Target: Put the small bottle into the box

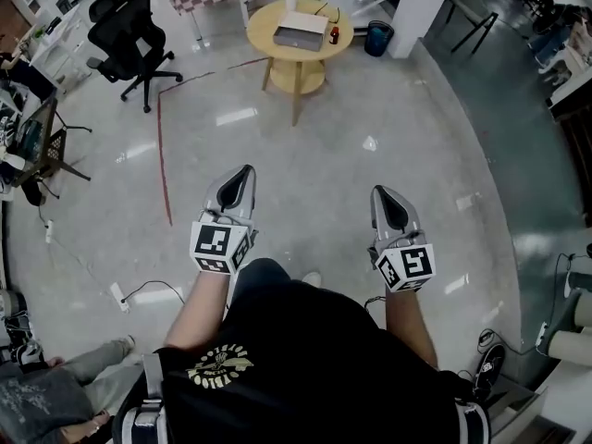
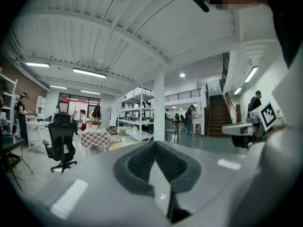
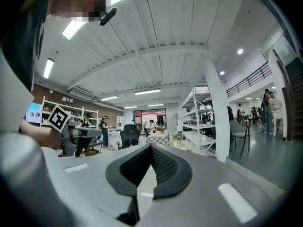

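Grey floor (image 1: 314, 155) separates round table (image 1: 268, 26) from left tongs (image 1: 245, 171), right tongs (image 1: 381, 193), both pressed together.

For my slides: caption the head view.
Left gripper and right gripper, shut and empty, face a round table bearing box and small bottle.

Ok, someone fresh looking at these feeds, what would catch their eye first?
Probably the left tongs and right tongs, held out side by side over the floor, both shut and empty. Next, the round yellow table far ahead at the top of the head view, carrying the box with the small bottle beside it.
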`<state>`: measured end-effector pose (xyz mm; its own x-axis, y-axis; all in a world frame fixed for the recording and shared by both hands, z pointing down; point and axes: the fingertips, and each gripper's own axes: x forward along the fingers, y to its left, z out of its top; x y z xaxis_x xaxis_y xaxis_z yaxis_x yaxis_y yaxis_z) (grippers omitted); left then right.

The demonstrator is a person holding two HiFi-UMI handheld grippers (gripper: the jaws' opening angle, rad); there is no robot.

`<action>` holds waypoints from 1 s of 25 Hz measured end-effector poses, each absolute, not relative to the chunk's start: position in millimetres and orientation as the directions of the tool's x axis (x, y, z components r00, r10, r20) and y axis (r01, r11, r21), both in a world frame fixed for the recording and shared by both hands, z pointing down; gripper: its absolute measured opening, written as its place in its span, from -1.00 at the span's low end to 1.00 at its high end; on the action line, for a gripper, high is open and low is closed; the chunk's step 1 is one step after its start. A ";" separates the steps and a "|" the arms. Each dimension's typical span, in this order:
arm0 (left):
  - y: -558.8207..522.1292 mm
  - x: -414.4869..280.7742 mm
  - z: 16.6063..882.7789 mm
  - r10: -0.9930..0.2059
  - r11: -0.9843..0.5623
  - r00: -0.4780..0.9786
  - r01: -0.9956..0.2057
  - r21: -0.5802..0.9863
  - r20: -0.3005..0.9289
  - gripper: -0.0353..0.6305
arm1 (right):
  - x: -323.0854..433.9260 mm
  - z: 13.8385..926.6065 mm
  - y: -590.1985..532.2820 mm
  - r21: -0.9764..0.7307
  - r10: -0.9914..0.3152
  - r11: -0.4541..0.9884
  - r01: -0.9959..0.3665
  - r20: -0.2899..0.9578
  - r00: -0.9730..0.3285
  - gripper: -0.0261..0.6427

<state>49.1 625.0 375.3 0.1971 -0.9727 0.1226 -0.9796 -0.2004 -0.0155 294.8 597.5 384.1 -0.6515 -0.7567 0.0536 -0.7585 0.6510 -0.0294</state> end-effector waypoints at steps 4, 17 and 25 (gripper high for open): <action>608.8 33.6 386.5 -0.969 -0.198 0.194 -0.980 -0.015 0.151 -0.89 | 275.4 390.6 578.4 -0.041 -0.748 0.659 -0.751 0.069 -0.660 -0.90; 510.6 -39.4 367.8 -0.958 -0.271 0.273 -0.962 0.031 0.090 -0.89 | 203.0 385.8 497.8 -0.038 -0.784 0.613 -0.789 0.101 -0.613 -0.90; 465.1 -68.9 371.3 -0.943 -0.309 0.315 -0.949 0.066 0.107 -0.89 | 177.0 382.5 468.4 -0.026 -0.812 0.572 -0.820 0.118 -0.571 -0.90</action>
<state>-68.9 465.1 371.3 0.3148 -0.9431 0.1067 -0.9487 -0.3092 0.0659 177.0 468.4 382.5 -0.5709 -0.8125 0.1180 -0.8197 0.5722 -0.0256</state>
